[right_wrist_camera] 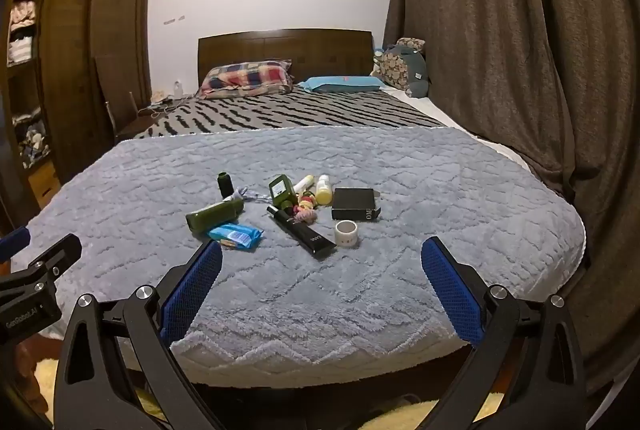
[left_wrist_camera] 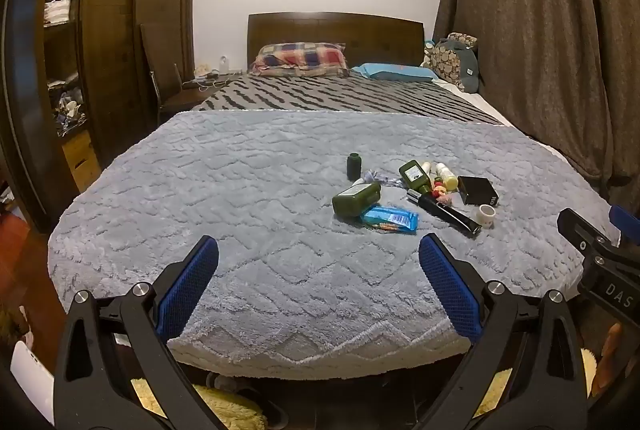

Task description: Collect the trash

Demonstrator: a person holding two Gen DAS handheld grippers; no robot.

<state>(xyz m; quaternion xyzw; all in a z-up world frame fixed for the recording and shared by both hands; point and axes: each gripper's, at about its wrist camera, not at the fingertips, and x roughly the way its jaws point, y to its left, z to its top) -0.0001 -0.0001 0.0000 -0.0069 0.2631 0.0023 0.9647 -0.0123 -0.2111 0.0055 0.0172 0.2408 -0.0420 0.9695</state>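
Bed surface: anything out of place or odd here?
Yes. A cluster of loose items lies on the grey blanket: two green bottles tipped on their sides, a blue wrapper, a black tube and a black box. Nothing looks spilled. Both grippers are open and empty.

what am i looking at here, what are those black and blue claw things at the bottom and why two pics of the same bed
Those claws are hand-held grippers: a person carries one in each hand, and each has a wide-angle camera looking forward between its two blue-padded fingers. One picture comes from the left gripper, the other from the right gripper, so the same bed shows from two slightly shifted spots. Each camera also catches the other gripper at its edge.

Both grippers are open and hold nothing; they hover near the foot of the bed.

On the grey blanket lies a small heap: a blue wrapper, green bottles, a long black tube, a black box, a roll of tape, a yellow bottle and some hair ties. The job is collecting the trash.
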